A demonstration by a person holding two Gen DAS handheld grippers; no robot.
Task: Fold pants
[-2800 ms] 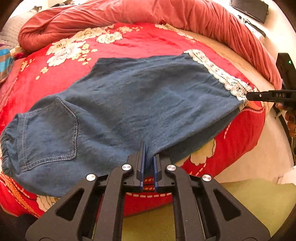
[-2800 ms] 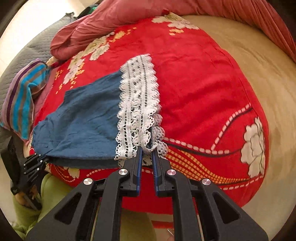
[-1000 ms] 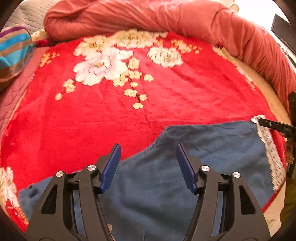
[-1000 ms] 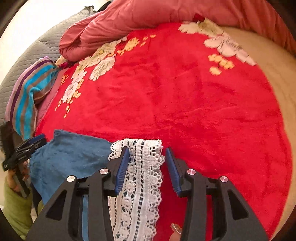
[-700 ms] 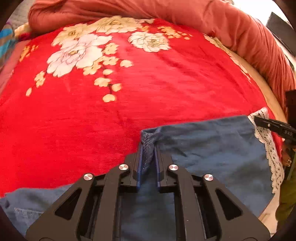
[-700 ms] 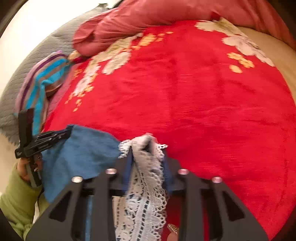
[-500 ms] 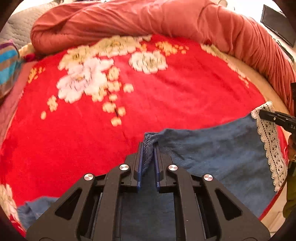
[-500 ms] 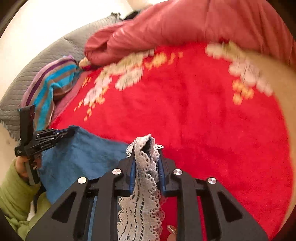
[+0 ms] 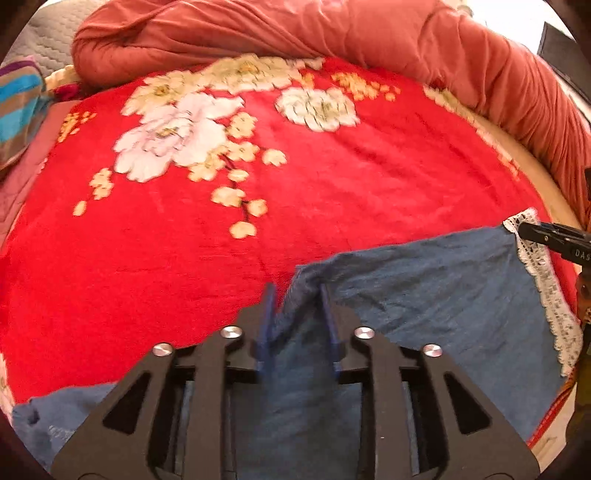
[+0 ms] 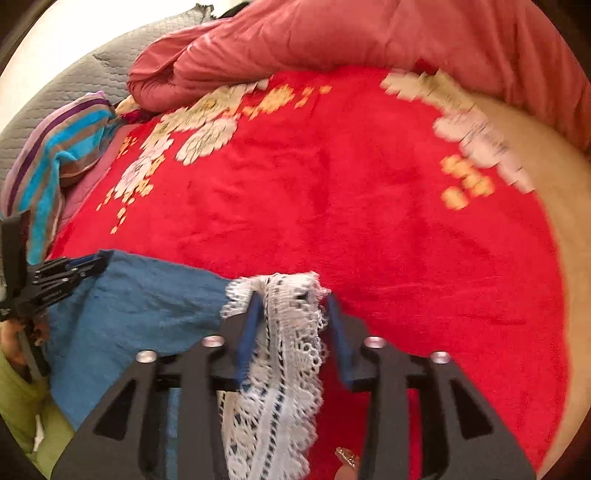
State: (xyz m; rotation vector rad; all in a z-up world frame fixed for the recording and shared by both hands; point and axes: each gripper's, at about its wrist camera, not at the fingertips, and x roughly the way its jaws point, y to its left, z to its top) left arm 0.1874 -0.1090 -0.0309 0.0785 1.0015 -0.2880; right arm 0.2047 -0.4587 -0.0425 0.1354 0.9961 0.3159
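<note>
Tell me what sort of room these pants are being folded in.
Most likely a bedroom: the pants lie on a bed covered with a red flowered blanket, a rolled pinkish quilt lies along its far edge, and a striped pillow sits at one side.

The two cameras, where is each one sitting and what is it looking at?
Left wrist: sits on the left gripper, looks down its open jaws at the blue pants on the red blanket; the right gripper shows at the right edge.
Right wrist: sits on the right gripper, jaws open around the lace hem; the left gripper and a green sleeve show at the left.
Both share pants, blanket and pink quilt.
</note>
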